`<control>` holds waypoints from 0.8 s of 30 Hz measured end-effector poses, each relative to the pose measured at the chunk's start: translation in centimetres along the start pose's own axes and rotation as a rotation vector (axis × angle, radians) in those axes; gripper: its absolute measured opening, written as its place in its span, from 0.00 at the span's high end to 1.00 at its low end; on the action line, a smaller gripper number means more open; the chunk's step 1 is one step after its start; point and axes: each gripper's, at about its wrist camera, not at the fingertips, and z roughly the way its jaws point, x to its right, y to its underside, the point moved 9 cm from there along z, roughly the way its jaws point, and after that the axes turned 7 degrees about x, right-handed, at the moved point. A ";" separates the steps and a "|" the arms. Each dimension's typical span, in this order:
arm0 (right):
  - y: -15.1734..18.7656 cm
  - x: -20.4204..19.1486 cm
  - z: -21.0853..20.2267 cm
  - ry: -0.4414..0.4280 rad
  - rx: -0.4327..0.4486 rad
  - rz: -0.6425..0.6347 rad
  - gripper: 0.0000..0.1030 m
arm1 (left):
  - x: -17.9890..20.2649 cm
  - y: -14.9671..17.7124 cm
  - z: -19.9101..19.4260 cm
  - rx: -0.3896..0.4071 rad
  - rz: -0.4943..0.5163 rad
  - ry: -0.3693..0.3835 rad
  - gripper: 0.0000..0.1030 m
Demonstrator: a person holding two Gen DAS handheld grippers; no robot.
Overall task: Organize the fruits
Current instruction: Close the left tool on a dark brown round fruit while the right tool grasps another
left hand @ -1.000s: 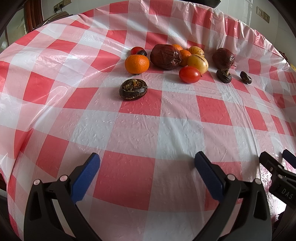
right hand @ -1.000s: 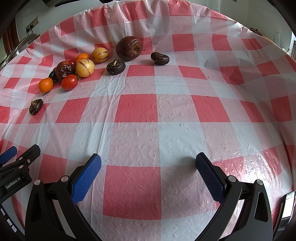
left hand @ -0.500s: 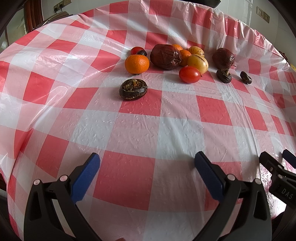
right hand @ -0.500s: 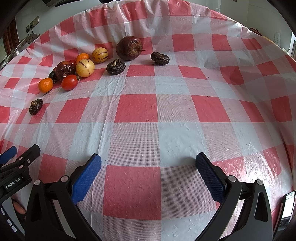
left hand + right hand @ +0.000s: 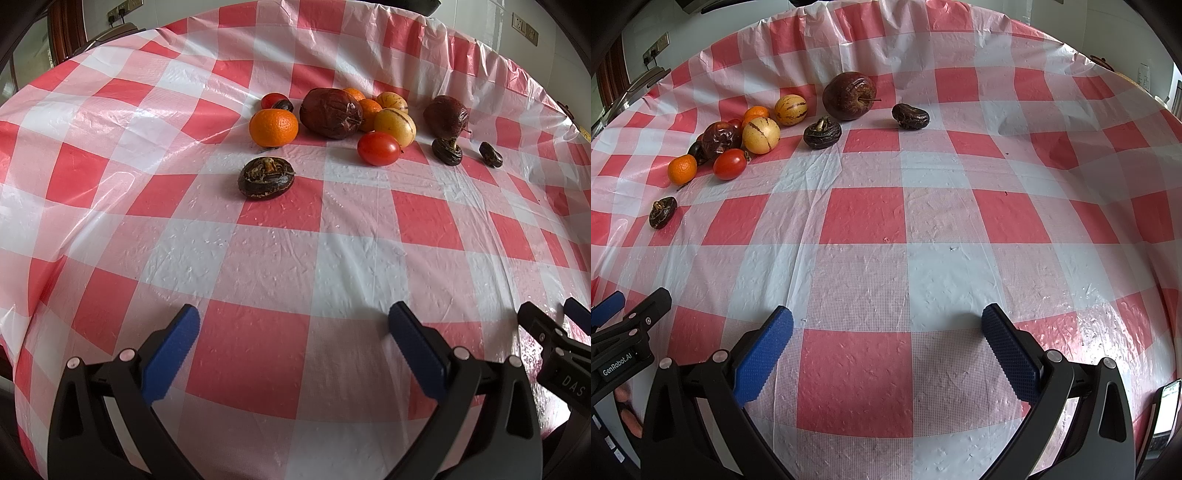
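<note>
both the left gripper (image 5: pixel 293 325) and right gripper (image 5: pixel 886 326) are spread wide and empty above the checked tablecloth (image 5: pixel 886 229). the fruits (image 5: pixel 332 110) cluster far ahead, a shrivelled dark fruit (image 5: pixel 266 178) nearest; bare cloth lies between.

**Fruit lying loose on the cloth**

An orange (image 5: pixel 273 128), a tomato (image 5: pixel 379 148), two striped yellow melons (image 5: pixel 761 135) and a wrinkled dark apple (image 5: pixel 331 113) are sitting bunched together. Another shrivelled apple (image 5: pixel 849 95) and three blackened fruits (image 5: pixel 266 178) are lying apart.
</note>
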 end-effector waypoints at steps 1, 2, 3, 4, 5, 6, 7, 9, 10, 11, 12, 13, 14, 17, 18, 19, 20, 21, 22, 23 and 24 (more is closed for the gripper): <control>0.0 0.0 0.0 0.000 0.000 0.000 0.04 | 0.0 0.0 0.0 0.000 0.000 0.000 0.01; 0.0 0.0 0.0 0.000 0.000 0.000 0.04 | 0.0 0.0 0.0 0.000 0.000 0.000 0.01; 0.0 0.0 0.0 0.000 0.000 0.000 0.04 | 0.0 0.0 0.0 0.000 0.000 0.000 0.01; 0.0 0.0 0.0 0.000 0.000 0.000 0.04 | 0.0 0.0 0.0 0.000 0.000 0.000 0.01; -0.1 0.0 -0.1 0.000 0.000 0.000 0.04 | 0.0 0.0 0.0 0.000 0.000 0.000 0.01; -0.1 0.0 -0.1 0.000 0.000 0.000 0.04 | 0.0 0.0 0.0 0.000 0.000 0.000 0.01; -0.1 0.0 -0.1 -0.001 0.000 0.001 0.04 | 0.0 0.0 0.0 0.000 -0.001 0.000 0.01; 0.0 -0.1 -0.1 -0.008 -0.002 -0.006 0.04 | 0.0 0.0 0.0 0.000 0.000 0.000 0.01; 0.0 -0.1 -0.2 -0.013 -0.007 -0.012 0.04 | 0.0 0.0 0.0 0.000 0.000 0.001 0.01; -0.1 -0.3 -0.2 -0.019 -0.014 -0.020 0.04 | 0.0 0.0 0.0 0.000 0.000 0.004 0.01; -0.1 -0.2 -0.5 -0.027 -0.021 -0.031 0.04 | 0.1 0.0 0.0 -0.001 0.002 0.005 0.01; -0.1 -0.3 -0.5 -0.035 -0.027 -0.044 0.04 | 0.1 0.0 0.0 -0.002 0.004 0.006 0.01; -0.1 -0.3 -0.5 -0.041 -0.029 -0.049 0.04 | 0.2 0.0 0.0 -0.003 0.005 0.007 0.01; -0.1 -0.3 -0.4 -0.063 -0.037 -0.073 0.04 | 0.0 -0.2 0.1 -0.007 0.006 0.009 0.01; -0.1 -0.3 -0.4 -0.069 -0.039 -0.078 0.04 | -0.1 -0.4 0.2 -0.010 0.005 0.009 0.01; -0.2 -0.4 -0.4 -0.072 -0.038 -0.078 0.04 | -0.2 -0.6 0.3 -0.013 0.003 0.008 0.01; -0.1 -0.4 -0.3 -0.072 -0.037 -0.079 0.04 | -0.2 -1.1 0.8 -0.011 -0.003 0.019 0.01; -0.1 -0.4 -0.3 -0.073 -0.037 -0.078 0.04 | -0.3 -1.5 0.9 -0.001 -0.012 0.025 0.01; -0.1 -0.4 -0.3 -0.075 -0.036 -0.078 0.04 | -0.6 -2.1 1.0 0.014 -0.027 0.017 0.01; -0.1 -0.3 -0.3 -0.077 -0.035 -0.076 0.04 | -1.4 -3.1 1.4 0.036 -0.049 -0.007 0.01; -0.1 -0.3 -0.4 -0.080 -0.034 -0.073 0.04 | -1.8 -3.9 1.9 0.045 -0.064 -0.016 0.01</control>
